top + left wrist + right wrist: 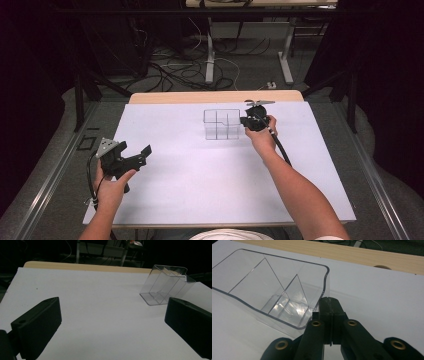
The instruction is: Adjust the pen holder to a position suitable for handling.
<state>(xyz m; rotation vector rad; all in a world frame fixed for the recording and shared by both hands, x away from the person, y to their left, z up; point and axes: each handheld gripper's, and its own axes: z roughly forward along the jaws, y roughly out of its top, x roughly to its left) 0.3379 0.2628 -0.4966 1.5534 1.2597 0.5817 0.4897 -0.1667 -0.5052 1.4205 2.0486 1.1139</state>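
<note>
Clear plastic divided organiser box (222,124) stands upright; we judge work barely begun: right gripper (329,302), jaws together, touches its wall; left gripper (112,322) waits, jaws apart.

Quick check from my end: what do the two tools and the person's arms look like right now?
Both tools are black. The left tool has two broad, blocky ribbed jaws, a grey three-cornered plate on top and a black cable looping beneath. The right tool has narrower jaws on black links with brass-coloured rivets, and a thick black cable along the forearm. Forearms are bare; a white sleeve edge shows.
</note>
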